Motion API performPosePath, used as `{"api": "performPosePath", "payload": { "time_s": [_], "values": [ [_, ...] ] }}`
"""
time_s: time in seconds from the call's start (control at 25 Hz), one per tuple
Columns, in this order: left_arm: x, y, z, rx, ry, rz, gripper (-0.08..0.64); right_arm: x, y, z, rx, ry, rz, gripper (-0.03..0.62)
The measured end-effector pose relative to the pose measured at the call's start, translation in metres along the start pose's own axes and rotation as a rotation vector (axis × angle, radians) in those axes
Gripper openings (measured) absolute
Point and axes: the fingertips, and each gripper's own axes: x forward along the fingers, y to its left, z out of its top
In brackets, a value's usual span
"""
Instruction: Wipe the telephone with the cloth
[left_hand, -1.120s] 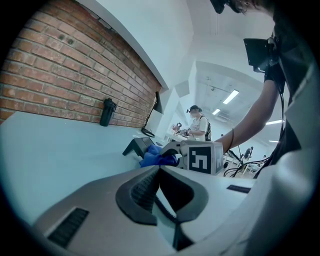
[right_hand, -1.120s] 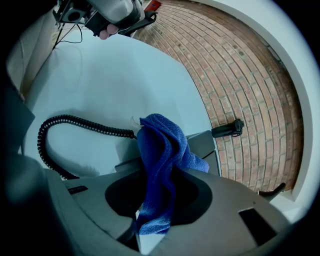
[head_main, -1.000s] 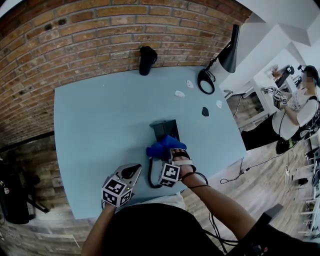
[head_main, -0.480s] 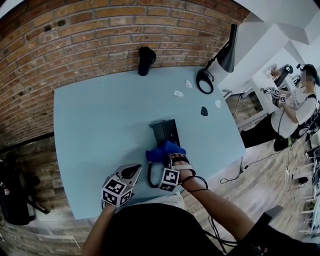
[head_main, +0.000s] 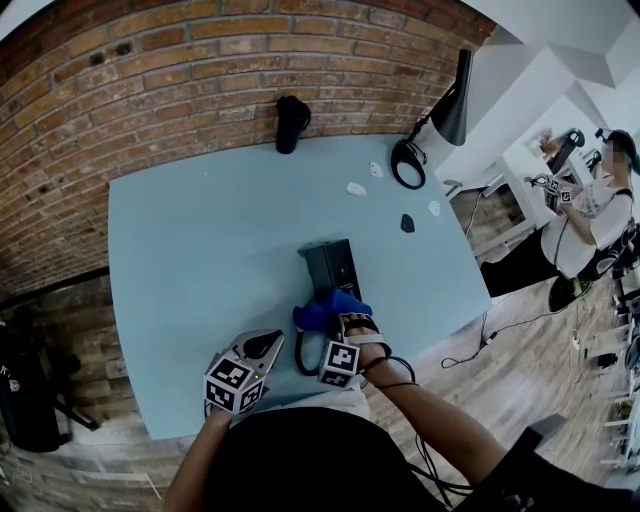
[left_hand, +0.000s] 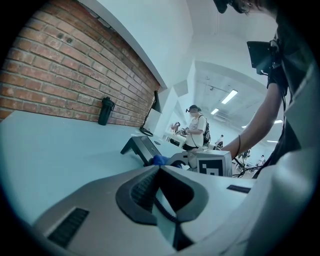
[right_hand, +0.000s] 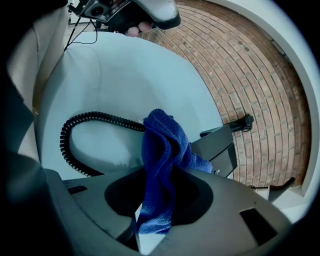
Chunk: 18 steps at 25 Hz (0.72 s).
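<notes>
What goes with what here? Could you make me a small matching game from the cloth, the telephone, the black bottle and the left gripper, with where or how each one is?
Things:
1. cloth
2. telephone
3. black bottle
4. left gripper

Places and states:
A. stands at the far edge of the table, by the brick wall
B. jaws together, nothing between them
C. blue, pinched in the right gripper
D. dark, mid-table, a coiled cord lying near it

Pairs: 1-C, 2-D, 3-A, 4-B
</notes>
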Motion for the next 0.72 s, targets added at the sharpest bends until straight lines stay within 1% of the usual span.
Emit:
{"api": "performPosePath", "payload": {
  "time_s": [0.12,0.2,0.24,0.32,0.4,0.44,0.48,0.52,0.56,0.64,0.72],
  "values": [
    [-0.001,0.0,0.0,0.0,-0.003,0.002,0.007,-0.001,0.006,-0.004,-0.024,-0.007,0.053,0.12],
    [-0.001,0.0,0.001,0.0,-0.008,0.003,0.008,-0.002,0.01,-0.006,-0.039,-0.009,0.134,0.121],
    [-0.001,0.001,0.002,0.0,-0.01,0.004,0.006,-0.003,0.012,-0.007,-0.045,-0.006,0.194,0.121],
    [-0.002,0.001,0.003,0.0,-0.014,0.006,0.007,-0.009,0.02,-0.008,-0.037,-0.001,0.358,0.123],
    [-0.003,0.001,0.005,-0.002,-0.018,0.009,0.007,-0.023,0.025,-0.006,0.015,-0.007,0.552,0.124],
    [-0.004,0.002,0.006,-0.003,-0.02,0.011,0.008,-0.032,0.023,-0.004,0.043,-0.012,0.633,0.124],
    [-0.004,0.003,0.007,-0.004,-0.021,0.014,0.006,-0.04,0.017,-0.003,0.056,-0.013,0.686,0.124],
    [-0.005,0.004,0.007,-0.006,-0.022,0.018,0.007,-0.046,0.008,-0.002,0.048,-0.009,0.709,0.126],
    [-0.006,0.005,0.007,-0.008,-0.022,0.022,0.008,-0.05,-0.003,-0.002,0.026,0.001,0.706,0.126],
    [-0.008,0.008,0.005,-0.012,-0.021,0.028,0.007,-0.055,-0.029,-0.001,-0.014,0.026,0.671,0.126],
    [-0.009,0.009,0.005,-0.014,-0.021,0.031,0.008,-0.06,-0.061,0.006,-0.003,0.03,0.616,0.127]
  ]
}}
